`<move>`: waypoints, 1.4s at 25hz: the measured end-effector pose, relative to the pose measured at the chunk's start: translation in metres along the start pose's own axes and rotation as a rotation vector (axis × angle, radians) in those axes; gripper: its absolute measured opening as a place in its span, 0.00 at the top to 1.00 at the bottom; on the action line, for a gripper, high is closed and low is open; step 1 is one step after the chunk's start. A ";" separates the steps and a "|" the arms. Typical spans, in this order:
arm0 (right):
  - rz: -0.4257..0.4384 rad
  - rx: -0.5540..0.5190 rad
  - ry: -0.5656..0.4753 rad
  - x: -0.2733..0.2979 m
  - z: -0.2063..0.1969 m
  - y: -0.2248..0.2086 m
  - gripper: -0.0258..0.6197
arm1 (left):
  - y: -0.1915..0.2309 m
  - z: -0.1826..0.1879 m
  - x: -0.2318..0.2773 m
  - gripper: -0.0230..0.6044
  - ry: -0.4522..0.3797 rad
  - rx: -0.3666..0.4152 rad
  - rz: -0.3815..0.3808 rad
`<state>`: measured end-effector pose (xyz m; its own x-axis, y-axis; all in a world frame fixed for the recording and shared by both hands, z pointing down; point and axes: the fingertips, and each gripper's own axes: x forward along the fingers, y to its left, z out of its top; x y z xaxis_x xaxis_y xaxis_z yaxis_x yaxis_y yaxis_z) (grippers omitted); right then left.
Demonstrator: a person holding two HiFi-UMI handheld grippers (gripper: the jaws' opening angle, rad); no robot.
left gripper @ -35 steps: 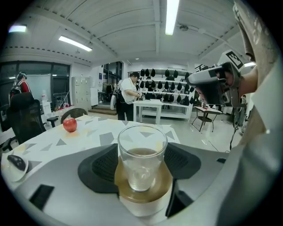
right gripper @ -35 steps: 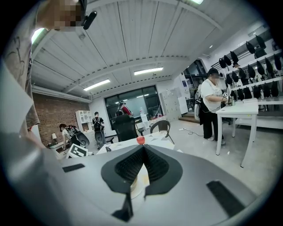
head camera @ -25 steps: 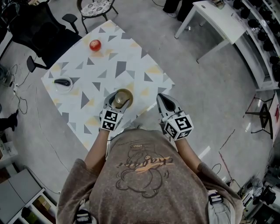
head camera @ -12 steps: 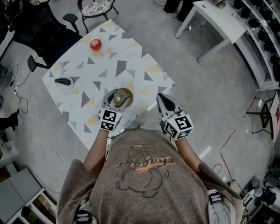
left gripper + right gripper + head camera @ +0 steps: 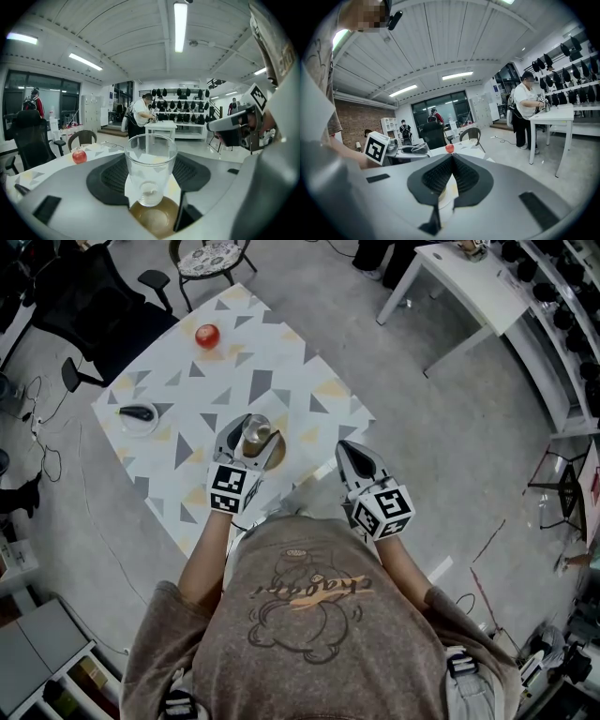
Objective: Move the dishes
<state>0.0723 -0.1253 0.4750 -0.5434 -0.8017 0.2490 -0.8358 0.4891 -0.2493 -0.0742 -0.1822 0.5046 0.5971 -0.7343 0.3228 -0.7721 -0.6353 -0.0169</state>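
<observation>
A clear glass point(image 5: 255, 431) stands upright between the jaws of my left gripper point(image 5: 249, 429), which is shut on it. In the left gripper view the glass point(image 5: 150, 168) is empty and hangs just over a brown saucer point(image 5: 155, 219). From the head view the brown saucer point(image 5: 274, 456) lies on the patterned table point(image 5: 281, 362) near its front edge, partly under the gripper. My right gripper point(image 5: 353, 457) is shut with nothing in it, just off the table's near right edge. Its fingertips point(image 5: 452, 157) meet.
A red apple point(image 5: 207, 336) sits at the table's far side. A white dish point(image 5: 138, 418) with a dark object is at the left edge. A black chair point(image 5: 84, 296) and a round-seat chair point(image 5: 211, 257) stand beyond. A person point(image 5: 140, 117) works at a white table point(image 5: 469, 287).
The left gripper has moved forward and up with the glass, which now sits off the saucer's centre instead of standing on it. The right gripper has stayed put.
</observation>
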 end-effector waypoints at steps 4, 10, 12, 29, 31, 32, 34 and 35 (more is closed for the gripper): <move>0.003 0.001 0.003 0.000 -0.001 -0.001 0.96 | 0.008 0.021 0.005 0.51 -0.017 -0.003 0.003; 0.009 0.006 0.005 0.001 -0.003 -0.002 0.96 | 0.027 0.041 0.018 0.51 -0.027 0.001 0.011; 0.010 0.007 0.006 0.001 -0.003 -0.001 0.96 | 0.034 0.043 0.021 0.51 -0.024 0.001 0.013; -0.051 0.031 0.036 -0.001 -0.013 -0.011 0.96 | 0.064 -0.001 0.080 0.51 0.037 0.008 -0.020; -0.063 0.039 0.043 0.000 -0.016 -0.013 0.96 | 0.067 -0.010 0.086 0.51 0.049 0.005 -0.024; -0.067 0.042 0.047 0.000 -0.017 -0.014 0.96 | 0.068 -0.015 0.088 0.51 0.055 0.003 -0.025; -0.075 0.045 0.053 0.002 -0.019 -0.014 0.96 | 0.069 -0.026 0.094 0.51 0.066 0.000 -0.026; -0.079 0.046 0.055 0.003 -0.020 -0.014 0.96 | 0.070 -0.030 0.096 0.51 0.072 -0.002 -0.026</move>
<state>0.0808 -0.1282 0.4977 -0.4807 -0.8164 0.3200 -0.8723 0.4080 -0.2694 -0.0772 -0.2899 0.5633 0.6001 -0.6982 0.3904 -0.7568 -0.6536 -0.0056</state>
